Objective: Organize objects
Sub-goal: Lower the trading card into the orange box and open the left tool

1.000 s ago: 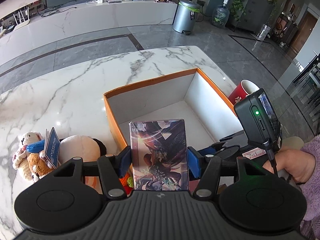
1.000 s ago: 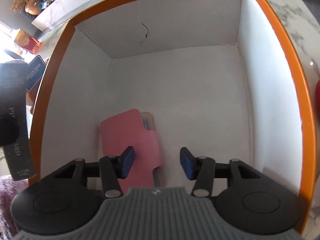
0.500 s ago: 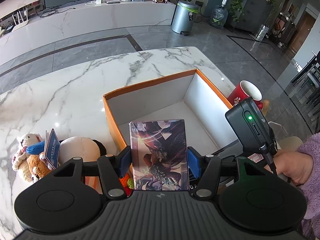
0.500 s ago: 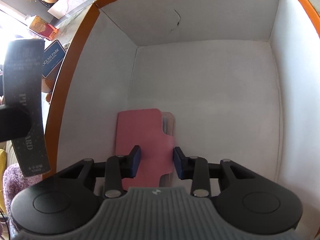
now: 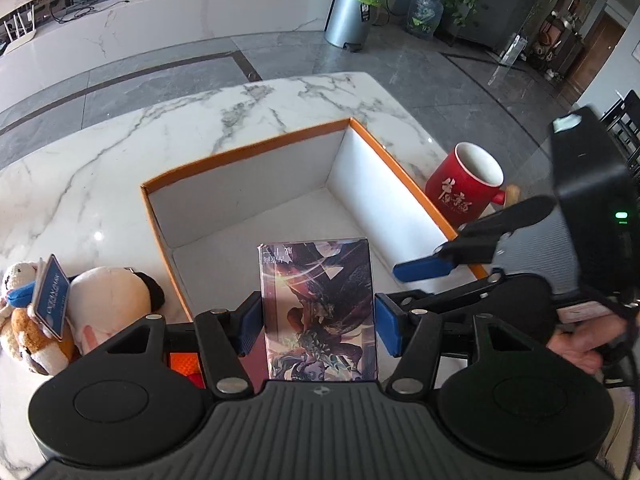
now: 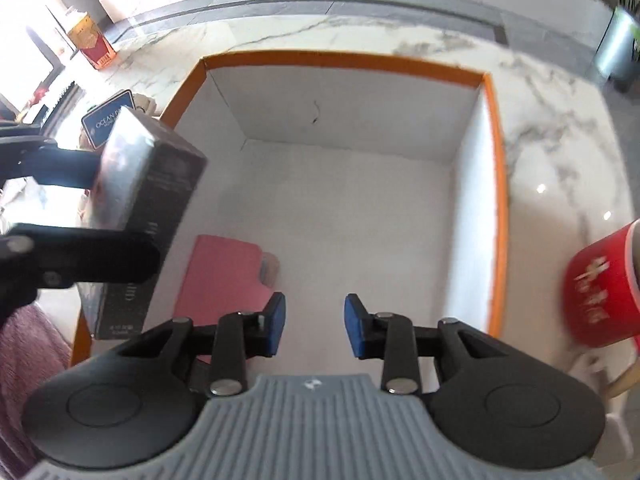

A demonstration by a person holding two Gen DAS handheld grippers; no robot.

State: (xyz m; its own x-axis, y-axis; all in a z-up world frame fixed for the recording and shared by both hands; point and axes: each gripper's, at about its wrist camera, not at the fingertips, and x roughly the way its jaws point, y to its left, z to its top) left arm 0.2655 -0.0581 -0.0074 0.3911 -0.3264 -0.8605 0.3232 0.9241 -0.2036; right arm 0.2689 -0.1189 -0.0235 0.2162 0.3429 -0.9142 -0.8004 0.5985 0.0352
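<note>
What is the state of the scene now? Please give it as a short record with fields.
left gripper: shut on the illustrated box, held upright at the near edge of the orange-rimmed box
right gripper: open, holding nothing, above the orange-rimmed box
orange-rimmed box: open, white inside
inside it: pink case lying flat, near left corner
right of box: red mug on the marble table
left of box: plush toys
</note>
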